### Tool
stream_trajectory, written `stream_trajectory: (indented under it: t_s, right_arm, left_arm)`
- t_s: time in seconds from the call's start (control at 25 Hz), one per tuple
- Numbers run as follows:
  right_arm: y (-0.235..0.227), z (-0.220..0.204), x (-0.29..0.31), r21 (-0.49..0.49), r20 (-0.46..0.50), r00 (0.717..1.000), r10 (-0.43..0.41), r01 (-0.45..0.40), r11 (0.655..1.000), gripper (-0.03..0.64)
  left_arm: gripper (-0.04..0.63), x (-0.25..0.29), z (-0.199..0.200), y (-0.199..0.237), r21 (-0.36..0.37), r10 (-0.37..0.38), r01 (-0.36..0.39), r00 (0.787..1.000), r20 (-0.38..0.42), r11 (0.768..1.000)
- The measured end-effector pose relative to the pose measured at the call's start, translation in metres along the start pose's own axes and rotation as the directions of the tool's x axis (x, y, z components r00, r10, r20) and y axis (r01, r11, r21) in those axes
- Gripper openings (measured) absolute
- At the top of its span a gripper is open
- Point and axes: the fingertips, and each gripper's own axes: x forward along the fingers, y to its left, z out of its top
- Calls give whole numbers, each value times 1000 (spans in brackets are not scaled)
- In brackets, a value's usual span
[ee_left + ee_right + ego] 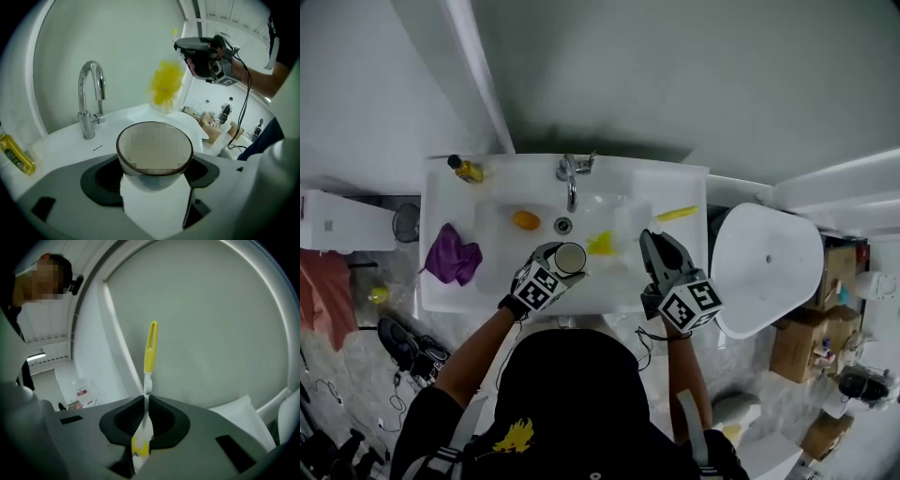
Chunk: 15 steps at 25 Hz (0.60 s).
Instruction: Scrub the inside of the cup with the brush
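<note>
Filling the middle of the head view, the white sink [450, 202] lies below both grippers. The left gripper [553, 269] is closed around the white cup [570, 257] above the basin's front edge. The right gripper [653, 236], near the front-right corner, pinches the yellow brush [678, 214] by its handle. A purple cloth [453, 255] lies at the left edge and a yellow bottle [467, 170] stands in the back-left corner.
</note>
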Motion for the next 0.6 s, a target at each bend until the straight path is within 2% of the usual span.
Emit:
stream_trajectory:
  t_s: [0.08, 0.2, 0.32, 0.48, 0.6]
  right_arm:
    - [26, 17, -1, -69, 13, 995, 94, -93, 993, 55]
    - [60, 17, 6, -163, -40, 981, 188, -192, 968, 55]
    - [82, 4, 18, -202, -101, 964, 246, -262, 944, 55]
    - [110, -8, 35, -221, -140, 936, 324, -348, 911, 55]
    - [117, -10, 51, -270, -150, 931, 334, -364, 891, 55]
  left_arm:
    - [403, -4, 15, -2, -6, 10, -10, 1000, 9, 1000]
    - [403, -12, 33, -5, 19, 21, -21, 1000, 4, 1000]
    - [403, -19, 47, -8, 67, 23, -22, 1000, -13, 997]
    - [403, -30, 65, -13, 67, 3, -3, 1000, -5, 998]
    - [403, -37, 76, -21, 105, -10, 9, 1000, 12, 994]
